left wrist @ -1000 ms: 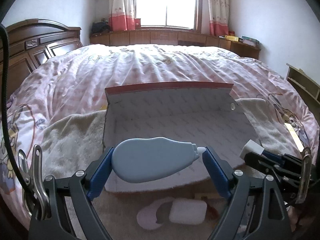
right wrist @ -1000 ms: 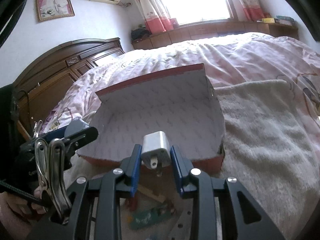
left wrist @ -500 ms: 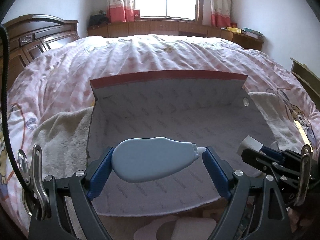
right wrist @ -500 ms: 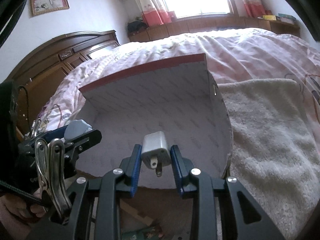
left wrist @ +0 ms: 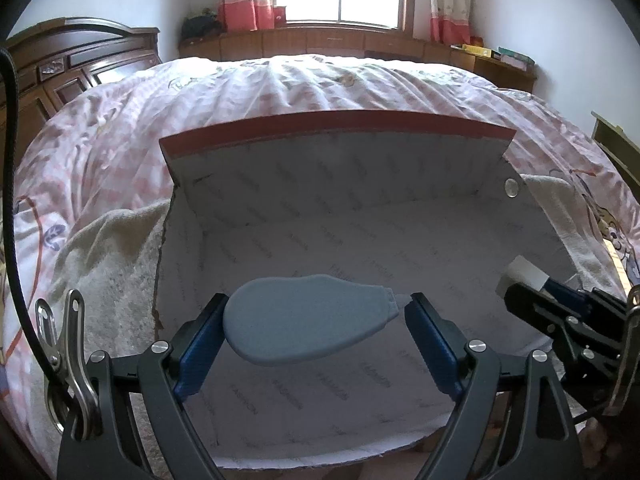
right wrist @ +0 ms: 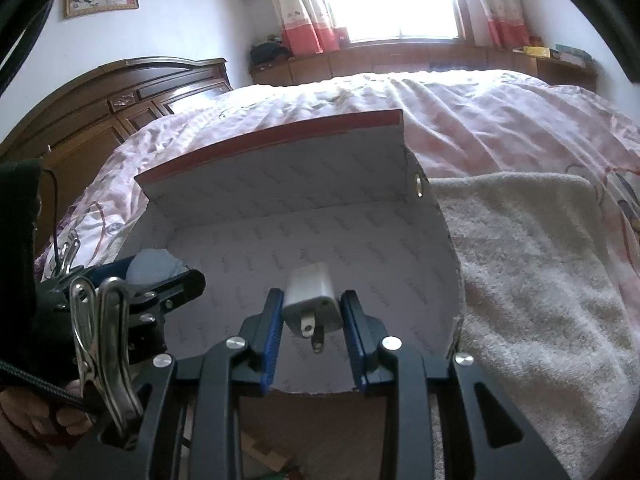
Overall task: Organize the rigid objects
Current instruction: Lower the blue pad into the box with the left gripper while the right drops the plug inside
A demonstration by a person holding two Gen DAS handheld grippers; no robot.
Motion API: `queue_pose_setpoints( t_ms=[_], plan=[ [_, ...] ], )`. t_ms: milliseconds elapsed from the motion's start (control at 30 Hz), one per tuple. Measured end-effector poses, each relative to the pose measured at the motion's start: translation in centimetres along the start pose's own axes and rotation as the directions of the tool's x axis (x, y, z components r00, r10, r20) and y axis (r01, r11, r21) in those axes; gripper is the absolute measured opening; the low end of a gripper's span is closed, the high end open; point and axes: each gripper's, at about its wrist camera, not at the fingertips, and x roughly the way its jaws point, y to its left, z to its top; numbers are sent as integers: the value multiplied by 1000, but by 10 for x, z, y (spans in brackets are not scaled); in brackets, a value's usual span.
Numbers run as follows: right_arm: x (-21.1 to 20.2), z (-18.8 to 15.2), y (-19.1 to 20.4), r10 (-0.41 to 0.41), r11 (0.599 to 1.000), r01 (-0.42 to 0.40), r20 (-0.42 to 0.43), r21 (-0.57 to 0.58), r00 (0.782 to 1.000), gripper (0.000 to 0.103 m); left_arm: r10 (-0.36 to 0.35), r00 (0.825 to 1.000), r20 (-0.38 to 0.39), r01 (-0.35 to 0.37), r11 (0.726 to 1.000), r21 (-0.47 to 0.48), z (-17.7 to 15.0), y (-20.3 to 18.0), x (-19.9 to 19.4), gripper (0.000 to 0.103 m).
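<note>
Change since a second ago: the open box (left wrist: 360,248) filled far more of both views, and the small things on the floor had slipped out of the left view; my grips were unchanged.
Left tongs (left wrist: 316,334): clamped on the blue-grey teardrop case (left wrist: 308,322), held crosswise between the blue pads over the box's white printed lining.
Right tongs (right wrist: 312,318): clamped on the white charger plug (right wrist: 310,294), prongs pointing back toward me, above the box floor near its front edge.
Box: lid raised, red rim on top, resting on a cream towel (right wrist: 532,264) on the pink bed (left wrist: 280,92).
Spacing: both held things hung side by side over the box.
</note>
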Motion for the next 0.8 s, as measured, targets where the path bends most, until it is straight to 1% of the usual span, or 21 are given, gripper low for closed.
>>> queue_pose_setpoints(
  t_ms=[167,233,267,333,433,600,800],
  plan=[
    [-1,0,-1,0,1000,0,6,16,1000,33,-6,999,-37,5,1000,-24,-2,2,5,89],
    [-2,0,-3,-1,1000,1,13,28,1000,44,-7,999,-47,6,999,-32,-3,2,7,89],
    [-3,0,-4,2,999,-2,19,35,1000,46,-3,999,-46,1,999,-34,-4,2,7,89],
    [-5,0,-5,1,999,-2,27,42,1000,53,8,999,-43,-9,999,-38,-5,3,7,89],
    [-7,0,-5,-5,999,3,35,44,999,59,-1,999,-44,-1,999,-45,-5,5,7,89],
    [-10,-1,-3,-9,999,7,40,45,999,64,-32,999,-45,29,998,-56,-5,6,3,90],
    [-14,-3,-5,-15,998,12,36,62,999,68,-34,999,-33,33,999,-35,-5,2,-4,90]
  ],
)
